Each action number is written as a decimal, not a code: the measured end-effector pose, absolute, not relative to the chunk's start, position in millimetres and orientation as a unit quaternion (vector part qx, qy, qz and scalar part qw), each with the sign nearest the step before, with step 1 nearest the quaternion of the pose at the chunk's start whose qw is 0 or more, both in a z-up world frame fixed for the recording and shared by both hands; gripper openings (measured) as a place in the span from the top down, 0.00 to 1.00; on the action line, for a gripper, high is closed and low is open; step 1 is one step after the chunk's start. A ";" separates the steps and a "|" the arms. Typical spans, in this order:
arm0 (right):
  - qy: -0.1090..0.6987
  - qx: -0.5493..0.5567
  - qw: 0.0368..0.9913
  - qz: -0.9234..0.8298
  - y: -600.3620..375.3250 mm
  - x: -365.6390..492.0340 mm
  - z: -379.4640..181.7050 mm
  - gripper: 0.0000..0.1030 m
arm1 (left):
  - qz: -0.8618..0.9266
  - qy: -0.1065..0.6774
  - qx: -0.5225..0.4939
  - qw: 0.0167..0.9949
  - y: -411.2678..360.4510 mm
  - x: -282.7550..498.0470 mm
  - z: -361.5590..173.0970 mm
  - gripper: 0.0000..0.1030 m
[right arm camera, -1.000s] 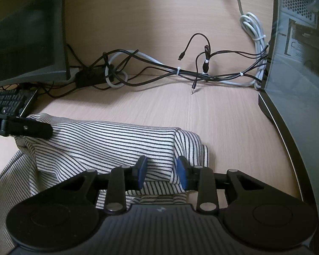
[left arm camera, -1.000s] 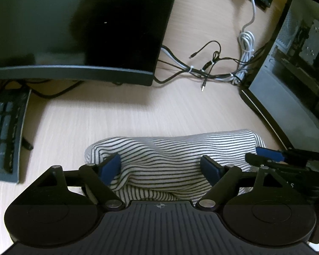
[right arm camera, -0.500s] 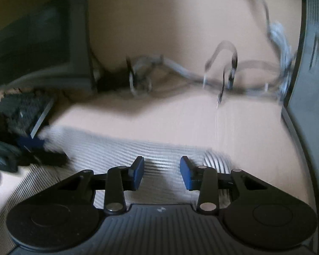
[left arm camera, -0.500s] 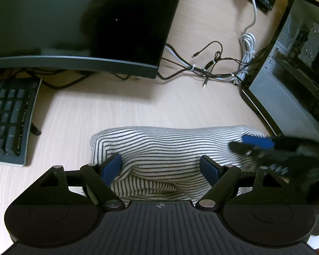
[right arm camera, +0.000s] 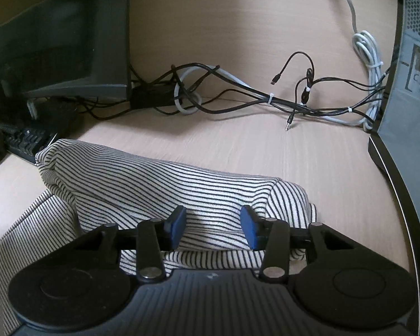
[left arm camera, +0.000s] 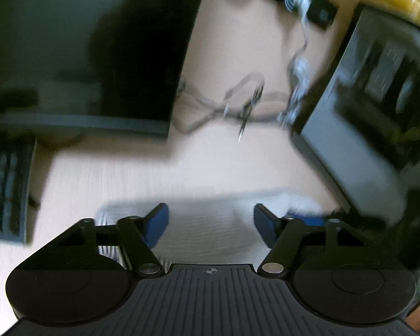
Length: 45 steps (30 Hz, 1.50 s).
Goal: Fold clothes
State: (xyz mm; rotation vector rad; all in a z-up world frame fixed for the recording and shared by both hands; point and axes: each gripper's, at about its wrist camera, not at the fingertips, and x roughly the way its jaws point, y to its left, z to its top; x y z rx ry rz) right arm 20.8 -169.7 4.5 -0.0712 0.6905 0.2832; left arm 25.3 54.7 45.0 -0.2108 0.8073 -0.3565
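Pale wooden desk [left arm camera: 210,168] carrying a monitor [left arm camera: 84,56] and keyboard [left arm camera: 5,193] toward its left edge. Left wrist view, blurred: left claw [left arm camera: 210,224] spread wide, empty, above the striped garment [left arm camera: 207,238]. Right wrist view: right claw [right arm camera: 213,225] parted, gripping nothing, over the folded striped garment [right arm camera: 142,184] near the desk's front edge; cables [right arm camera: 266,100] behind.
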 end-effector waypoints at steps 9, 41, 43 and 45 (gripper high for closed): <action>0.340 -0.015 0.930 0.136 -178.3 14.3 14.7 0.58 | -0.168 0.423 -0.095 0.885 51.7 28.6 24.1 0.49; 0.369 -0.085 0.913 0.148 -183.2 30.0 32.3 0.44 | -0.170 0.416 -0.111 0.887 54.4 18.7 17.7 0.37; 0.336 -0.097 0.921 0.173 -177.4 34.6 47.7 0.44 | -0.166 0.417 -0.111 0.887 52.9 18.8 19.2 0.37; 0.323 -0.102 0.918 0.206 -169.6 48.3 52.5 0.44 | -0.162 0.420 -0.116 0.885 53.6 18.7 19.9 0.36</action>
